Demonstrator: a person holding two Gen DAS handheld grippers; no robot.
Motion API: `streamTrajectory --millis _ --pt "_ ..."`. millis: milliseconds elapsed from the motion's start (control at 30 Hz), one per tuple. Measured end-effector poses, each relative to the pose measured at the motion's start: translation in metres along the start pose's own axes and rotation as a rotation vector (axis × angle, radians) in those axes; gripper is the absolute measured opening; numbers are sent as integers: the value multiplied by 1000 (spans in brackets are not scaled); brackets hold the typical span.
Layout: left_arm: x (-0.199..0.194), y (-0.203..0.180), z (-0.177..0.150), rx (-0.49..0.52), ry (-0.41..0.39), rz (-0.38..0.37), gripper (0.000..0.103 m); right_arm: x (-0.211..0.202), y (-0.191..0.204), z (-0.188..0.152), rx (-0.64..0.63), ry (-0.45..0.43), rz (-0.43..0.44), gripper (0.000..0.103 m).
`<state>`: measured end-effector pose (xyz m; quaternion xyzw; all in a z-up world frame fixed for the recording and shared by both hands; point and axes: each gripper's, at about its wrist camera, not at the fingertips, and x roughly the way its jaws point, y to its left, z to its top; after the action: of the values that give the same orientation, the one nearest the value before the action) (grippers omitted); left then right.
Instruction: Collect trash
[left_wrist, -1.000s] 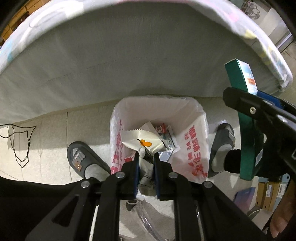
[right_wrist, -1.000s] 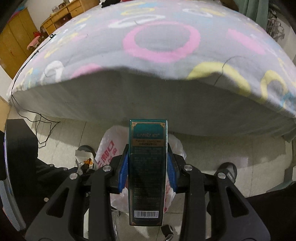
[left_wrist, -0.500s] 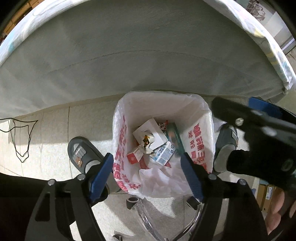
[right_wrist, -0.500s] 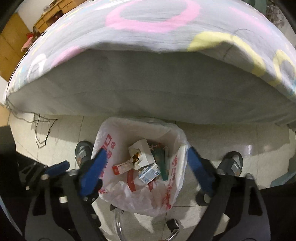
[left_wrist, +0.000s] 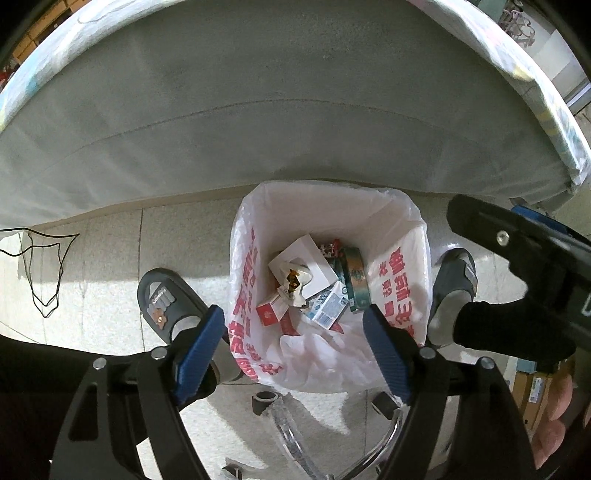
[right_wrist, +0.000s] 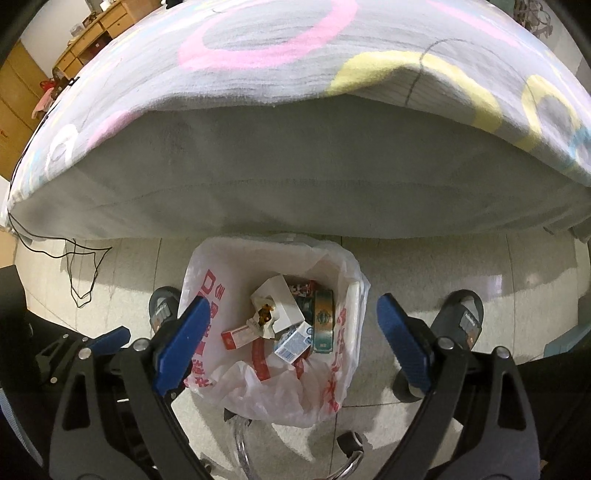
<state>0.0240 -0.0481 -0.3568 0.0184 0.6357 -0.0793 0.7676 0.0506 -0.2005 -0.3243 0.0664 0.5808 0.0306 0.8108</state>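
Note:
A white plastic trash bag with red print (left_wrist: 399, 273) (right_wrist: 343, 325) stands open on the floor below the bed. Inside lie a white wrapper with an orange mark (left_wrist: 295, 280) (right_wrist: 264, 314), a green box (left_wrist: 356, 280) (right_wrist: 323, 321), a white box (left_wrist: 306, 262), a red-and-white carton (left_wrist: 269, 314) (right_wrist: 236, 338) and a blue-and-white carton (left_wrist: 328, 310) (right_wrist: 291, 345). My left gripper (left_wrist: 295, 347) is open and empty above the bag's near side. My right gripper (right_wrist: 293, 345) is open and empty above the bag; it also shows at the right of the left wrist view (left_wrist: 517, 251).
A bed with a grey side and ring-patterned blanket (right_wrist: 295, 166) overhangs behind the bag. The person's slippered feet (left_wrist: 166, 302) (right_wrist: 461, 314) flank the bag. A black cable (left_wrist: 40, 266) lies on the tiled floor at left. A chair base with castors (left_wrist: 295, 424) sits under the bag.
Both grippers opened. The white wrapper dropped from the left gripper and the green box dropped from the right gripper into the bag; both now lie among the trash.

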Motion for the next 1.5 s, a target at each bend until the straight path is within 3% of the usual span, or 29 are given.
streamTrajectory --millis 267,400,533,733,933,1233,1333,1500 --pt "-14 16 0 -80 -30 -9 84 -20 -8 -6 39 29 45 94" --pt "-32 20 2 -106 -73 4 87 -48 -10 -5 48 -4 50 94" --pt "-63 20 5 -112 -153 20 95 -89 -14 -2 80 -81 82 95" --pt "-112 21 7 -151 -233 8 95 -145 -8 1 69 -181 97 96" --pt "-182 15 10 -109 -370 7 95 -221 4 8 -5 -349 72 96" --pt "-314 19 9 -156 -617 88 95 -313 3 4 -35 -536 5 96" --pt "-339 19 5 -149 -663 106 95 -339 5 -1 -50 -605 -28 96" --pt "-370 13 -2 -126 -726 170 95 -356 8 -7 -65 -641 -18 96"
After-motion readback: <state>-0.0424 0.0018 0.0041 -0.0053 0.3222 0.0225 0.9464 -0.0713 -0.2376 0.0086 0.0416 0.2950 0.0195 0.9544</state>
